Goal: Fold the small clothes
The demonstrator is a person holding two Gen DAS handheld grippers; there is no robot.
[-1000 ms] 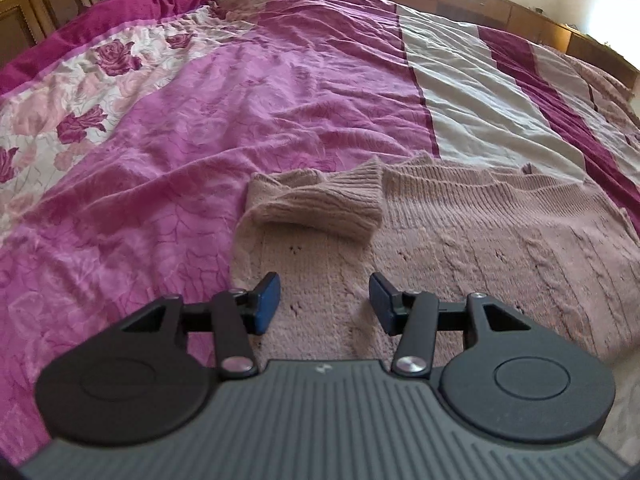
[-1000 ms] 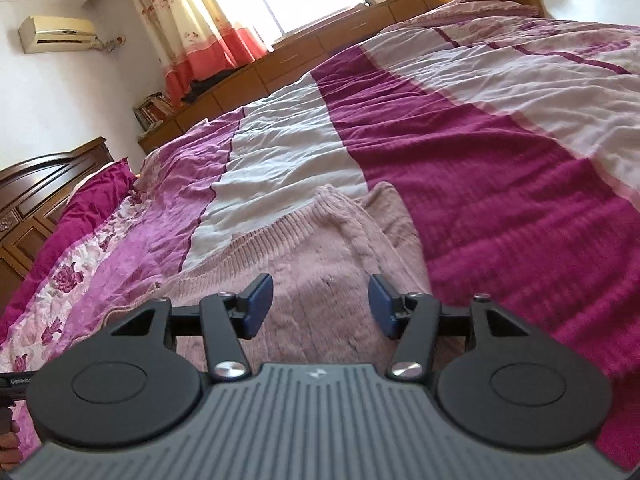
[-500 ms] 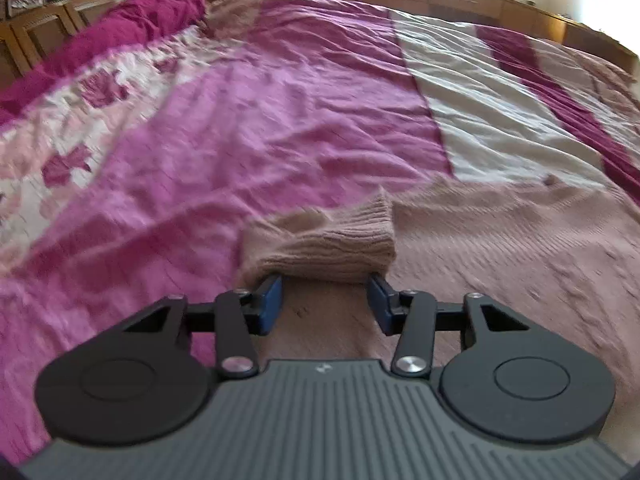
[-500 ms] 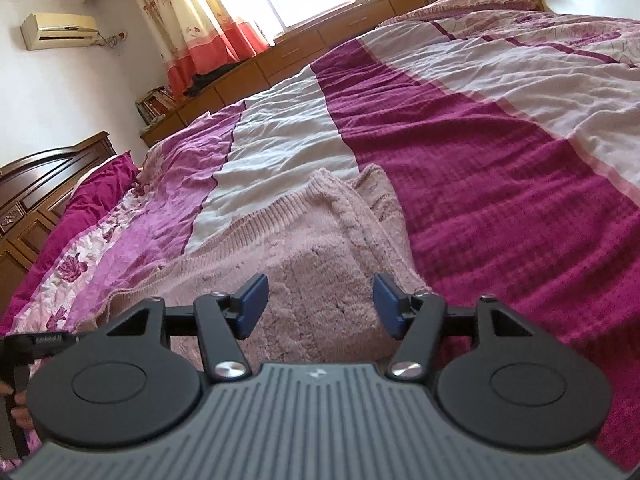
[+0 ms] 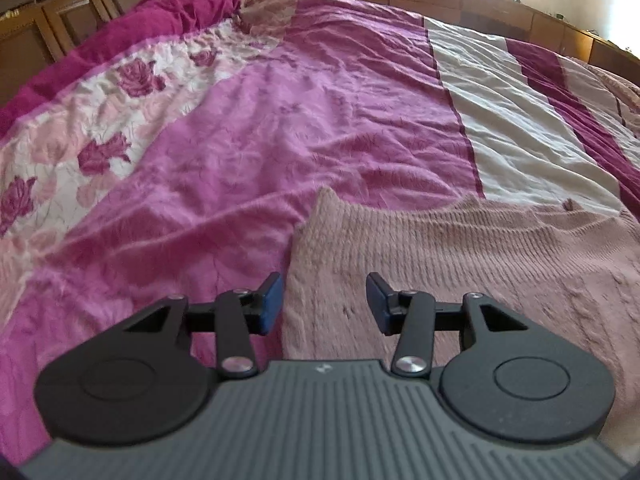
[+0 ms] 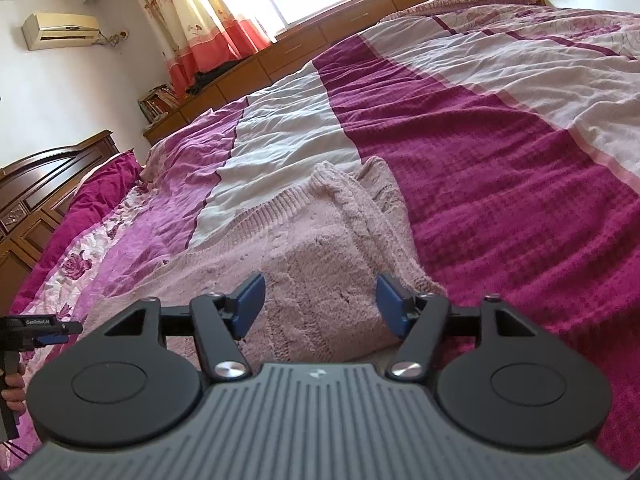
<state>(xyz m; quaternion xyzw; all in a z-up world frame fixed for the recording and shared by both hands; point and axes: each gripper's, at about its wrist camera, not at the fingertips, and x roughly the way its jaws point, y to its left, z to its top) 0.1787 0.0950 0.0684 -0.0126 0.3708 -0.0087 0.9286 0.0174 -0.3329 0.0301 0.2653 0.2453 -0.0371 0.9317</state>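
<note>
The pink sweater [image 5: 460, 264] lies on the bed [image 5: 280, 152] with its sides folded in — the final cross-fold is left. The left gripper [image 5: 324, 300] gapes empty; the right gripper [image 6: 318, 300] has just widened, empty too.

bedspread [image 5: 328, 128]: striped magenta, pink, cream, rose-print band at left | headboard [image 6: 36, 200]: dark carved wood | curtains [image 6: 208, 20]: floral, red hem | air conditioner [image 6: 60, 31]: wall-mounted | low wooden cabinets [image 6: 304, 48]: under window

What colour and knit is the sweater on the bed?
Dusty pink sweater, ribbed band with cable-knit body; clearest in the left wrist view.
</note>
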